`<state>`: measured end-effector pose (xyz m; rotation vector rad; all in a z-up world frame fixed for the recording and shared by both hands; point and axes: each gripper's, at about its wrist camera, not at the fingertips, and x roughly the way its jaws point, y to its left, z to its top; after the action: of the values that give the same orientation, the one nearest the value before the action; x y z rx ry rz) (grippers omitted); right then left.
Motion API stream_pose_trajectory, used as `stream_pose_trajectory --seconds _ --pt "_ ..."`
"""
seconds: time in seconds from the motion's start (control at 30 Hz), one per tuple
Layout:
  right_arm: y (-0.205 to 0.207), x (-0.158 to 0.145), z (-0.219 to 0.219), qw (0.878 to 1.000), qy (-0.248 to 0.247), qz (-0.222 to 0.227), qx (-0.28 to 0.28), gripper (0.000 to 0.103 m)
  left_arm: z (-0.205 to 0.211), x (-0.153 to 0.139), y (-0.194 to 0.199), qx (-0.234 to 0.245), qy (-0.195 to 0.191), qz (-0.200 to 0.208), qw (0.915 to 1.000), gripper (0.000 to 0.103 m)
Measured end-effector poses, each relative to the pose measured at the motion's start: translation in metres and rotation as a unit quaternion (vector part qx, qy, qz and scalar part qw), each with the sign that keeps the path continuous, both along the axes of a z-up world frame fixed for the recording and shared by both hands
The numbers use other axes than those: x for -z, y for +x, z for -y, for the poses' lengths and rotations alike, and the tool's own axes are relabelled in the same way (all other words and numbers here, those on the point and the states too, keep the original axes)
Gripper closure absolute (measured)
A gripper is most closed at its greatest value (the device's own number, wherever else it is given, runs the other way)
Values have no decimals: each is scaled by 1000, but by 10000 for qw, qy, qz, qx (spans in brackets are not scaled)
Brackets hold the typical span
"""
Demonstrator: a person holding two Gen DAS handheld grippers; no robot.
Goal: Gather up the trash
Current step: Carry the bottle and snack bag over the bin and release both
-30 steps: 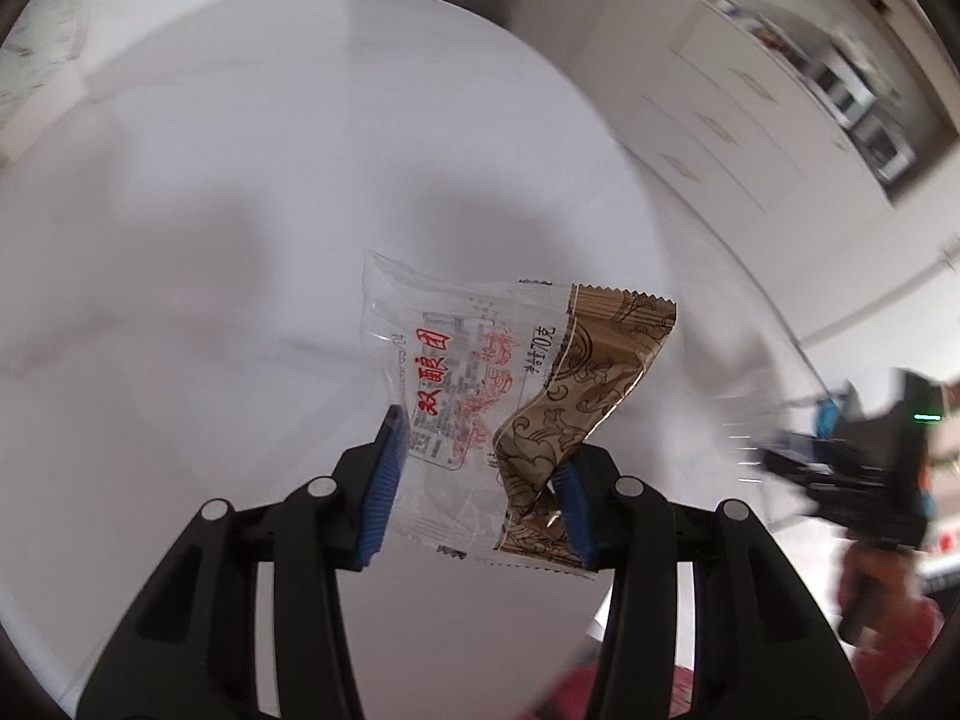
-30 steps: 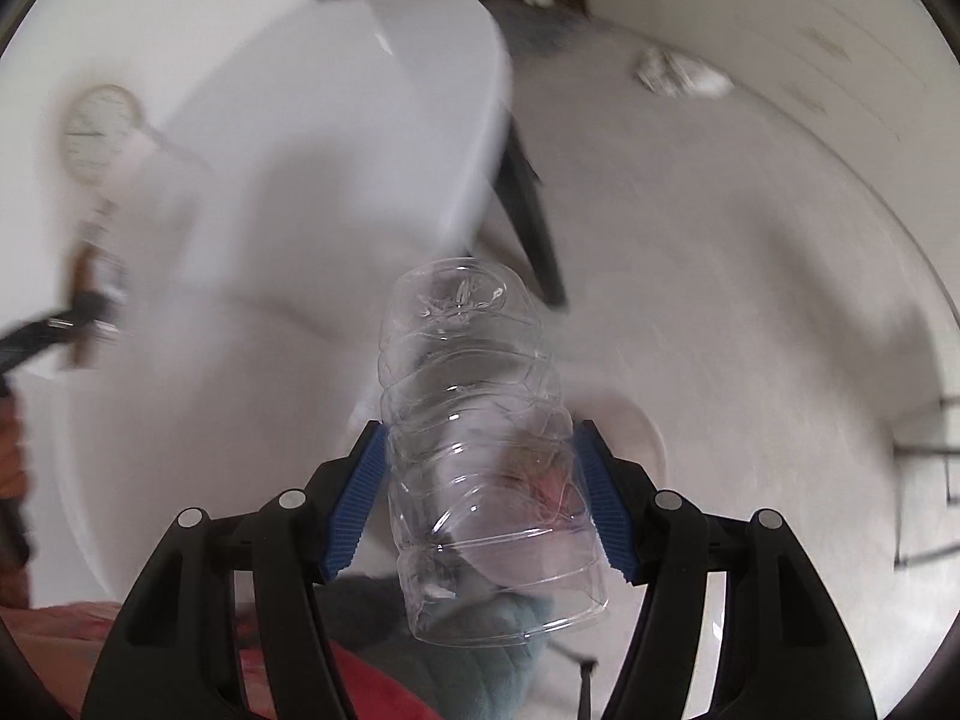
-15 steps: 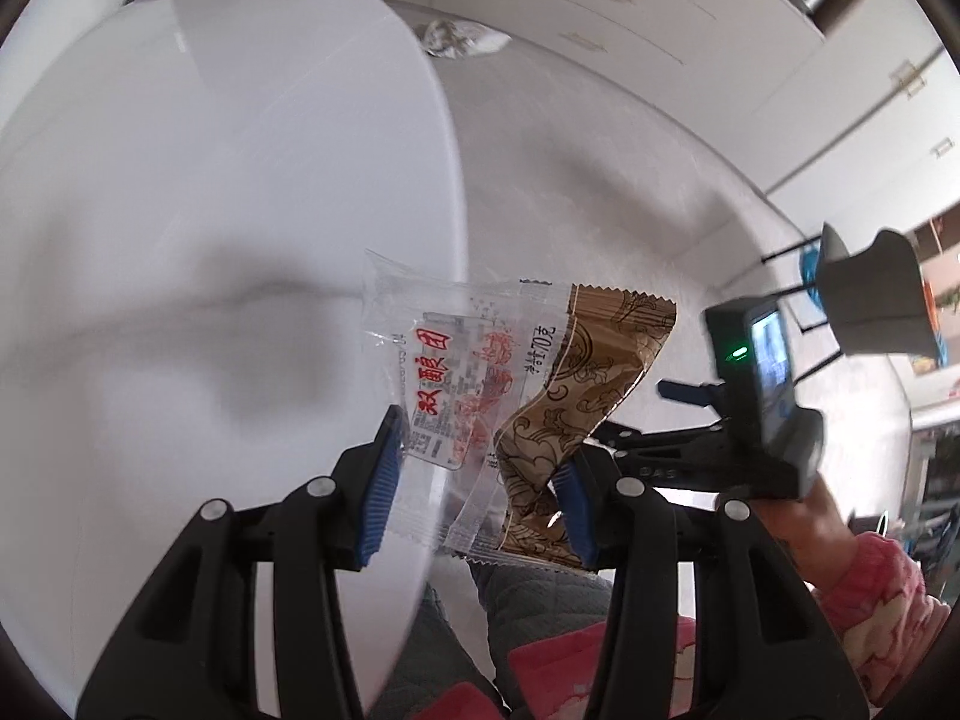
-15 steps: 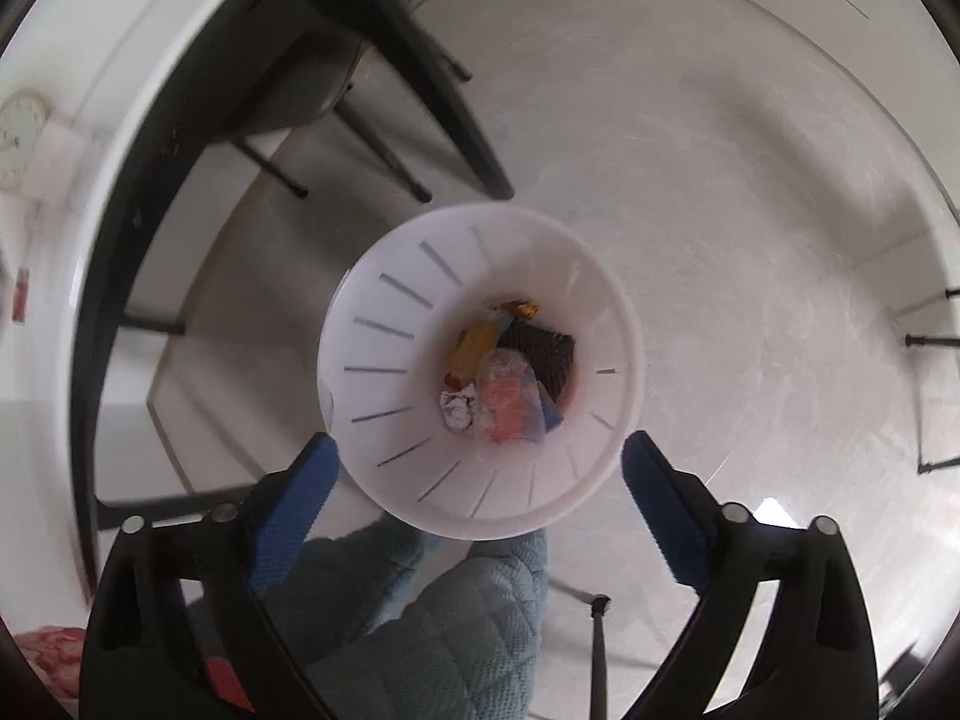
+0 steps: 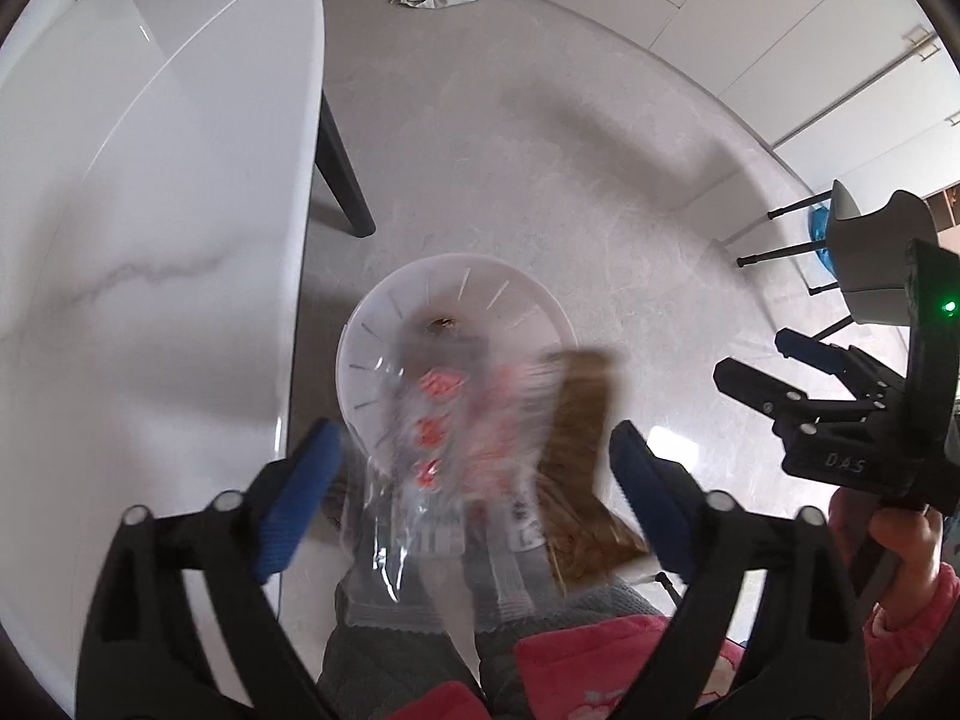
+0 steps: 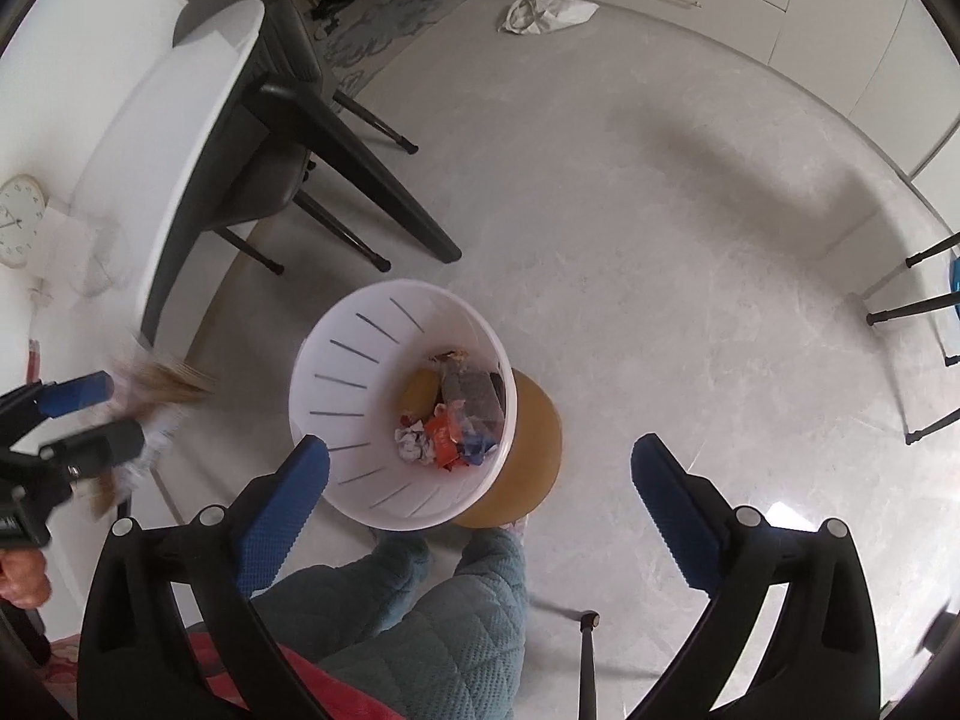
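The wrapper (image 5: 480,462) is seen loose between the just-opened jaws of the left tool (image 5: 474,480), directly above the bin (image 5: 360,354); the right tool (image 6: 480,480) is spread wide, empty.

The bin (image 6: 336,384) is white with thin dark slits; the wrapper (image 5: 474,456) is clear with red print and a brown end; the floor (image 6: 660,240) is pale grey marble.

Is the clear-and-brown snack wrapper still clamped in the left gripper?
No, released. The left gripper, jaws just opened, stands wide; the snack wrapper is a blur between the blue pads, touching neither, above the white slotted bin.
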<state>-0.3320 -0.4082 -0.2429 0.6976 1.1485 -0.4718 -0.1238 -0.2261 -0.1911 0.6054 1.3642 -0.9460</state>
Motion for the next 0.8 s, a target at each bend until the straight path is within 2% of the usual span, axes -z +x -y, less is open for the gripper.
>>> stream_pose_trajectory --seconds 0.3,0.8 --pt "15 -7 -7 9997 -79 30 -248 3 17 -10 -13 -21 -74 200 9998 8" --pt "43 -16 -25 9982 -163 29 -581 3 -2 -26 -4 -388 -253 261 9986 8"
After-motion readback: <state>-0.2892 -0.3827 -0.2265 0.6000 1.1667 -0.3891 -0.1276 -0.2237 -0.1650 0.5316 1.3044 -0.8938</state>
